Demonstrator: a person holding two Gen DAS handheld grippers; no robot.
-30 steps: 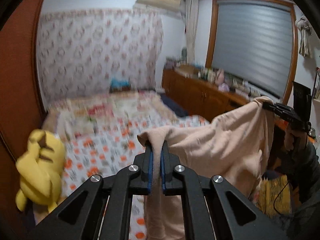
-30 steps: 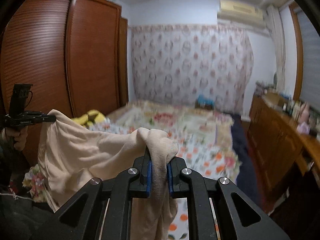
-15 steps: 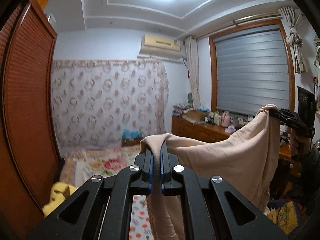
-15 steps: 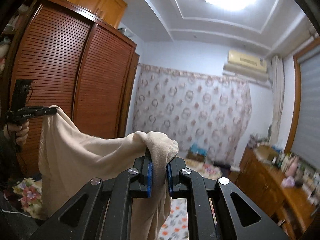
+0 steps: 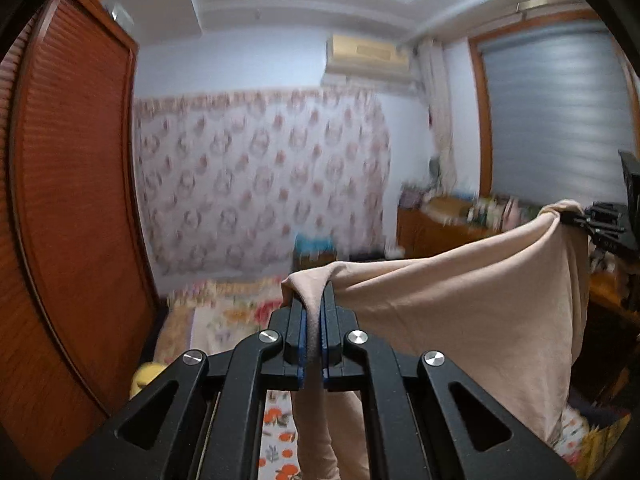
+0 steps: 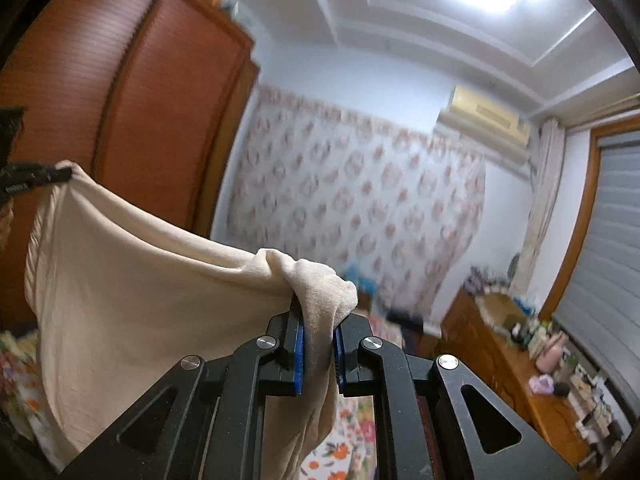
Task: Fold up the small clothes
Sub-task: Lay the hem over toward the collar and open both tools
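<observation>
A: Bed (image 5: 236, 320) lies low and far. The beige garment (image 5: 460, 320) hangs in the air between both tongs, well above it.

B: Left gripper (image 5: 313, 312) is nipped tight on one corner; right gripper (image 6: 318, 320) is clamped on a thicker bunch.

A: Risk: pulled taut, the thin left pinch could slip and drop that corner.

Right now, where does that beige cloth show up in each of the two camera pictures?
Left wrist view: the beige cloth fills the lower right, stretched from the left claw to the right claw.
Right wrist view: it fills the lower left, from the right claw to the left one.
Shared landmark: the air conditioner above the floral curtain.
</observation>
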